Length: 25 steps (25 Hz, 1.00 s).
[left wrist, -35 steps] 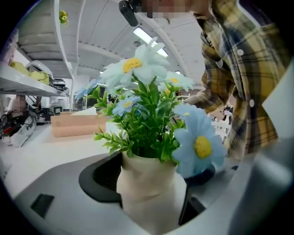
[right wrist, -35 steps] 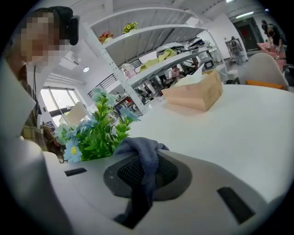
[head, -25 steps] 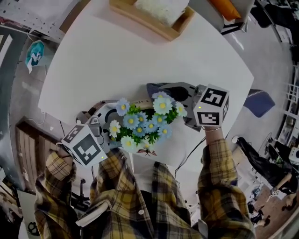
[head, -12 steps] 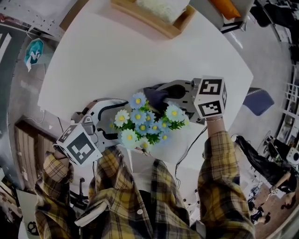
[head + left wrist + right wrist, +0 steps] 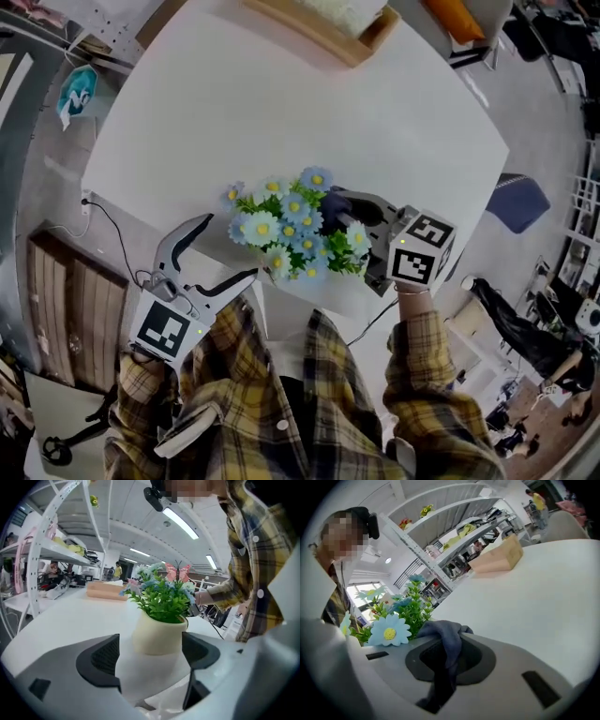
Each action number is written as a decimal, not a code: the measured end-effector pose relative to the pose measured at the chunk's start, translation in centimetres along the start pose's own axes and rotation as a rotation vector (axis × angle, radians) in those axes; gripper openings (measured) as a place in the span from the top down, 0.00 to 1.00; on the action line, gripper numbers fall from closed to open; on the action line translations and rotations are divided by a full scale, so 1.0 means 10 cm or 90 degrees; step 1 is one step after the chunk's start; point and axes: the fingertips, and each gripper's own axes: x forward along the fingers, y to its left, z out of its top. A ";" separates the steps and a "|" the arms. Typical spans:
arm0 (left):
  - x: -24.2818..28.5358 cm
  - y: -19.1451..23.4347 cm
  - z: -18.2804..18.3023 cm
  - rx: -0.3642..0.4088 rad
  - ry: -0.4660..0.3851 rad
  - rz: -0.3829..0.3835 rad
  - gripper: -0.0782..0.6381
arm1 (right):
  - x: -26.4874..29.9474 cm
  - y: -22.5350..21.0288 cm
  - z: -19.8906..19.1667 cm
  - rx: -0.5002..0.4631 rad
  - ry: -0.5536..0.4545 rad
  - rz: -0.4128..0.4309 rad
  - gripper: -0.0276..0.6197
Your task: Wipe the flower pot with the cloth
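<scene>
Left gripper [image 5: 230,248] has been pulled back off the flower pot [image 5: 157,637], jaws spread, nothing held. Pot is stood on table [image 5: 234,112] near the edge. Cloth [image 5: 443,632] is clamped in right gripper [image 5: 446,660], beside the flowers [image 5: 291,234].

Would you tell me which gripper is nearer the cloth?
Right: the right gripper is clamped on the cloth; the left gripper stands open across the flower pot from it.
</scene>
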 end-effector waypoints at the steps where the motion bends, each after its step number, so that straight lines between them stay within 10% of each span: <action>1: 0.01 -0.06 -0.02 -0.016 -0.003 0.009 0.33 | -0.02 0.01 -0.03 0.023 -0.023 -0.025 0.92; 11: 0.10 -0.19 -0.05 -0.117 -0.026 0.093 0.28 | -0.14 0.11 -0.26 0.151 -0.187 -0.178 0.92; 25: 0.23 -0.12 0.04 -0.055 -0.023 0.110 0.28 | 0.03 0.33 -0.42 0.138 -0.155 -0.111 0.92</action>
